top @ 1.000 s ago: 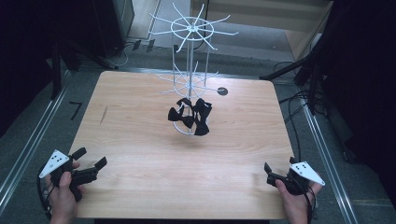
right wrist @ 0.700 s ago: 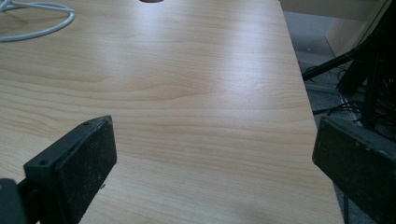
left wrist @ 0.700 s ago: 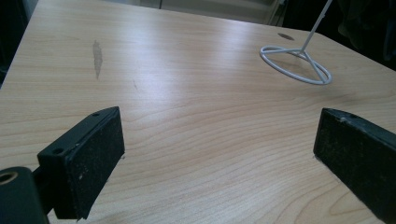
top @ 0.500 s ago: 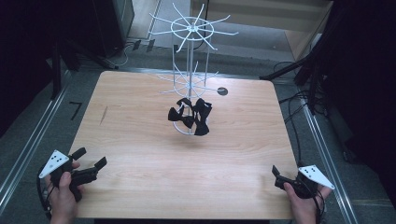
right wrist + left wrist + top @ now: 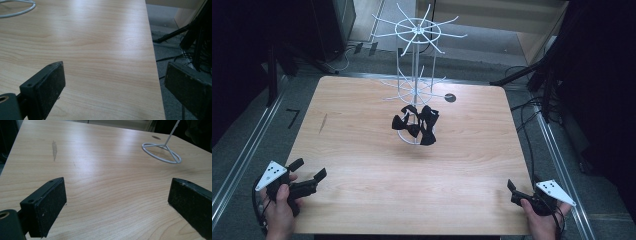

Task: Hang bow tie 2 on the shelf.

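A white wire display rack (image 5: pixel 416 75) stands on the wooden table (image 5: pixel 362 165), toward the back middle. Several black bow ties (image 5: pixel 416 124) hang low on it, just above its ring base (image 5: pixel 408 138). My left gripper (image 5: pixel 309 168) rests at the near left corner, open, with nothing between its jaws. In the left gripper view (image 5: pixel 117 202) the rack's ring base (image 5: pixel 162 152) lies far ahead to the right. My right gripper (image 5: pixel 513 192) sits at the near right corner, open and holding nothing. In the right gripper view (image 5: pixel 115 85) one jaw hangs past the table's right edge.
A dark round hole (image 5: pixel 450 97) sits in the tabletop behind the rack. A faint grey smear (image 5: pixel 323 123) marks the left side. Cables (image 5: pixel 532 115) and dark stands lie on the floor to the right. Metal rails (image 5: pixel 242 160) run along both sides.
My right gripper has drawn back and outward toward the near right corner. The left gripper, rack and bow ties have stayed put.
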### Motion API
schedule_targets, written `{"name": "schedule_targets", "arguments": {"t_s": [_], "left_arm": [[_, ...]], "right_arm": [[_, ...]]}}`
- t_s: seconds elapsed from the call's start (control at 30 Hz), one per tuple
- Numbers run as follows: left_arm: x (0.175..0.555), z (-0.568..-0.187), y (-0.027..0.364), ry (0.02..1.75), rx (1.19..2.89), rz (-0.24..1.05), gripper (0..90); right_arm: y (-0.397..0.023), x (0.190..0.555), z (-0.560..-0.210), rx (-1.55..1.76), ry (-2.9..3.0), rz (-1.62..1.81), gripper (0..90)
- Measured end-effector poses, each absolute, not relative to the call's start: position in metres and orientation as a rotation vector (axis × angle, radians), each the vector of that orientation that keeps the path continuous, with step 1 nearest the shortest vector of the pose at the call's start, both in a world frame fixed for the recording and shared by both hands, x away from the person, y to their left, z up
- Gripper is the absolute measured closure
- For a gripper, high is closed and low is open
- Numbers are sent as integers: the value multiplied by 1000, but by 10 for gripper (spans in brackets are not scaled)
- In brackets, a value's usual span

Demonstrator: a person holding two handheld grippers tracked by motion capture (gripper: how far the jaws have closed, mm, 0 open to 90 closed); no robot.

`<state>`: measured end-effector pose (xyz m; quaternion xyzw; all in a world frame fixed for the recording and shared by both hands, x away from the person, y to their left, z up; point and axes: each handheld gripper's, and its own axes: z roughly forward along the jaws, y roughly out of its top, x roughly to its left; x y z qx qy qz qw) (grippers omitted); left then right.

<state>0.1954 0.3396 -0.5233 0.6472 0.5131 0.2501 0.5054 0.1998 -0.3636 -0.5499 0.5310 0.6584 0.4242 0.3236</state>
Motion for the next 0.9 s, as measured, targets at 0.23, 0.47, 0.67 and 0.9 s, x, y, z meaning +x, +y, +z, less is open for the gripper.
{"name": "schedule_targets", "arguments": {"t_s": [0.23, 0.47, 0.67, 0.9], "left_arm": [[195, -523, 339, 1241, 1566, 603, 28], [190, -524, 338, 1226, 1541, 629, 27], [189, -524, 340, 1236, 1513, 636, 27], [190, -524, 340, 1246, 1519, 634, 28]], "right_arm": [[-363, 198, -550, 1399, 1706, 1110, 60], [-366, 198, -550, 1421, 1688, 1126, 112], [-368, 198, -550, 1440, 1663, 1156, 128], [-371, 198, -550, 1456, 1648, 1175, 133]]}}
